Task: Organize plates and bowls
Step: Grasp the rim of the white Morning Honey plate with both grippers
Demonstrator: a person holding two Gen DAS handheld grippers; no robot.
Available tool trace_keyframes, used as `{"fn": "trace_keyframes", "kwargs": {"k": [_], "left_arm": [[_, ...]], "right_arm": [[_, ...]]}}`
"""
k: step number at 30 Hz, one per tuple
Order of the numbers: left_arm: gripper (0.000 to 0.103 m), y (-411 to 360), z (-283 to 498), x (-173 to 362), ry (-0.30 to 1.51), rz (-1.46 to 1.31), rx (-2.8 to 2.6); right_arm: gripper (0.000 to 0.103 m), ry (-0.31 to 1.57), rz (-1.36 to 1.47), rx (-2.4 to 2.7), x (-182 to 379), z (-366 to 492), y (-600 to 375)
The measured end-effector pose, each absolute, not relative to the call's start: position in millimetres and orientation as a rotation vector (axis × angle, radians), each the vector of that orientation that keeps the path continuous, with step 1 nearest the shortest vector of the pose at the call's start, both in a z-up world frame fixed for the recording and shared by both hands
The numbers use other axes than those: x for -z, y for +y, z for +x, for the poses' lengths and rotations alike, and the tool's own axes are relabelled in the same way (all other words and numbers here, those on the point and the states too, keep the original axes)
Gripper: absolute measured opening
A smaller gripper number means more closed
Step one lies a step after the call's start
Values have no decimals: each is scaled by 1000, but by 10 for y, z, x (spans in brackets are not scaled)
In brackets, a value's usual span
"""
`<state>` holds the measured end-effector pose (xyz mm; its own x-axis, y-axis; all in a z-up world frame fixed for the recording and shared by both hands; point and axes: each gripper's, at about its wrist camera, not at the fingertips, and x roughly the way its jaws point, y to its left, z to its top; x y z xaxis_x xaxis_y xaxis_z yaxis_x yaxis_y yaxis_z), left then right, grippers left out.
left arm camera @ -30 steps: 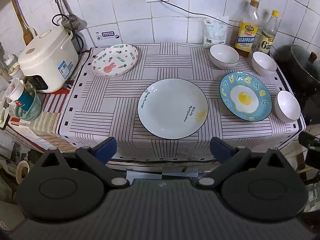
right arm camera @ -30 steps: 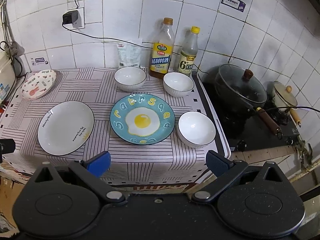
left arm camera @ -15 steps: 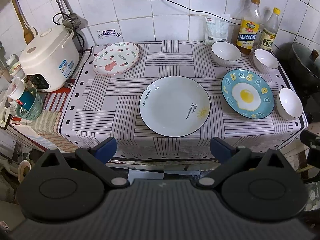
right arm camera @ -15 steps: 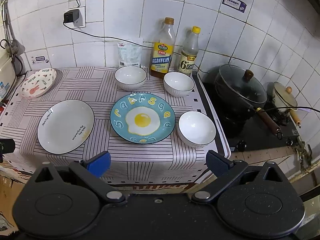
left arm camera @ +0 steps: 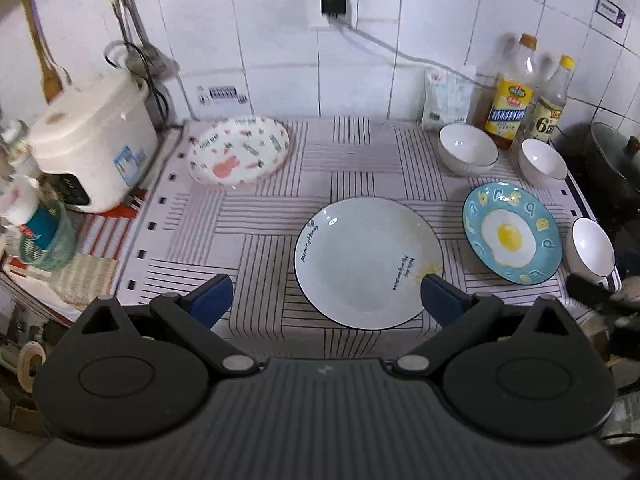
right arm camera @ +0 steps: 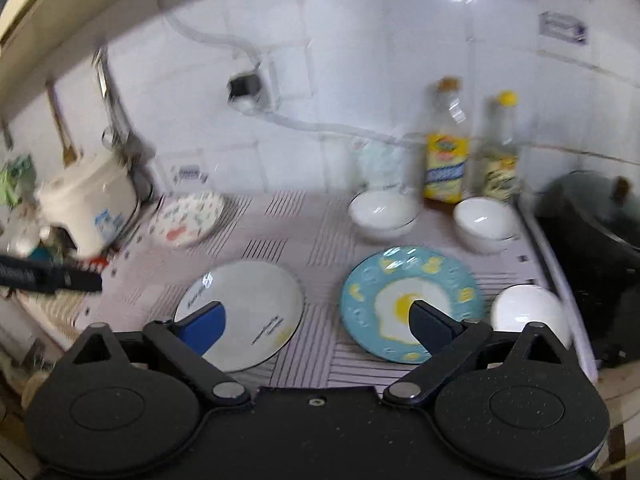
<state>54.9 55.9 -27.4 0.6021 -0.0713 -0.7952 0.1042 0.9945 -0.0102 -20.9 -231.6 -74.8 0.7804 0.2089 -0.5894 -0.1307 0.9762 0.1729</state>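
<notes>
On the striped cloth lie a large white plate (left arm camera: 368, 262) in the middle, a blue fried-egg plate (left arm camera: 512, 232) to its right and a rabbit-pattern plate (left arm camera: 239, 151) at the back left. Three white bowls stand on the right: one at the back (left arm camera: 467, 148), one beside it (left arm camera: 543, 159), one at the front right edge (left arm camera: 592, 249). My left gripper (left arm camera: 326, 298) is open and empty over the cloth's front edge. My right gripper (right arm camera: 316, 318) is open and empty above the gap between the white plate (right arm camera: 244, 312) and the egg plate (right arm camera: 408, 300). The right wrist view is blurred.
A white rice cooker (left arm camera: 90, 152) stands at the left. Two bottles (left arm camera: 512, 92) and a packet (left arm camera: 446, 94) stand against the tiled wall. A dark lidded pot (right arm camera: 596, 208) sits on the stove at the right. A green cup (left arm camera: 48, 236) is at the left edge.
Both grippers moved forward over the counter. The right gripper swung left and lower, its view now blurred. No dish has moved.
</notes>
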Motion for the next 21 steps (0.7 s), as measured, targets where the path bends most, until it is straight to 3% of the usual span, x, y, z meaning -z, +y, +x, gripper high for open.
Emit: {"fn": "trace_keyframes", "kwargs": {"k": [10, 14, 17, 21], "left_arm": [[95, 831, 1381, 1159, 1057, -38, 195], [80, 858, 1658, 1569, 1137, -29, 200], [71, 930, 1807, 1852, 1196, -55, 187], [57, 1017, 1901, 2084, 1242, -87, 214]], "right_arm": [[79, 778, 235, -314, 1731, 558, -1880], [68, 838, 353, -293, 2101, 785, -1804], [53, 867, 372, -280, 2285, 875, -1712], [24, 896, 404, -230, 2417, 938, -1673]]}}
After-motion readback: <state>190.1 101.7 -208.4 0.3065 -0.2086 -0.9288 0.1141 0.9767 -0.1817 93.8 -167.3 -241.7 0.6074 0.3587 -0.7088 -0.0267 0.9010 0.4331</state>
